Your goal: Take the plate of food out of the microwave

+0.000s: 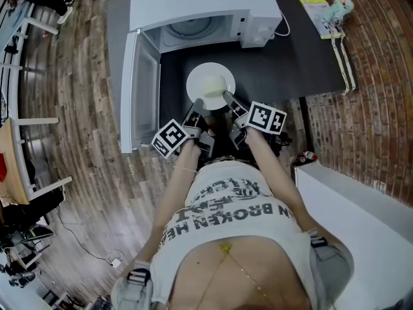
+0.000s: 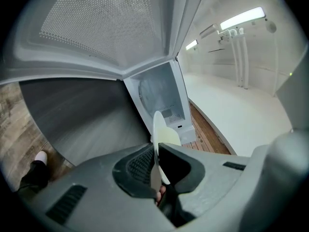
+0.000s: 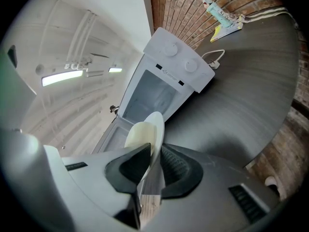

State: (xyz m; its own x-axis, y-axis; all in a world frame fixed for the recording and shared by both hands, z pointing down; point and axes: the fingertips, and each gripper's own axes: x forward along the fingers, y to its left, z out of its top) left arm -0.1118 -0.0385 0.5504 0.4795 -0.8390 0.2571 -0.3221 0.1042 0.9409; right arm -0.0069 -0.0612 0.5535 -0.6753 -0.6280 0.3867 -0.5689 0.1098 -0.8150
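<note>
Plate: the white plate (image 1: 219, 70) is held level outside the microwave (image 1: 200, 5), just in front of its open mouth and above the dark surface (image 1: 290, 57).
Food: a pale mound (image 1: 210, 88) sits on the plate's near half, close to both grips.
Left tongs: the left tongs (image 1: 196, 110) are clamped on the rim at about 7 o'clock; the left gripper view shows the plate edge-on between the pads.
Right tongs: the right tongs (image 1: 230, 100) are closed on the rim at about 5 o'clock, with the rim pinched between the jaws.
Why two grips: pinching the near edge on either side likely keeps the plate from tipping, so the food stays put.
Cavity: the cavity (image 1: 193, 28) lies at 12 o'clock from the plate and looks empty.
Door: the door (image 1: 139, 89) stands swung open at 9 o'clock, clear of the plate's path.
Progress: the removal looks nearly complete, and setting the plate down remains.
</note>
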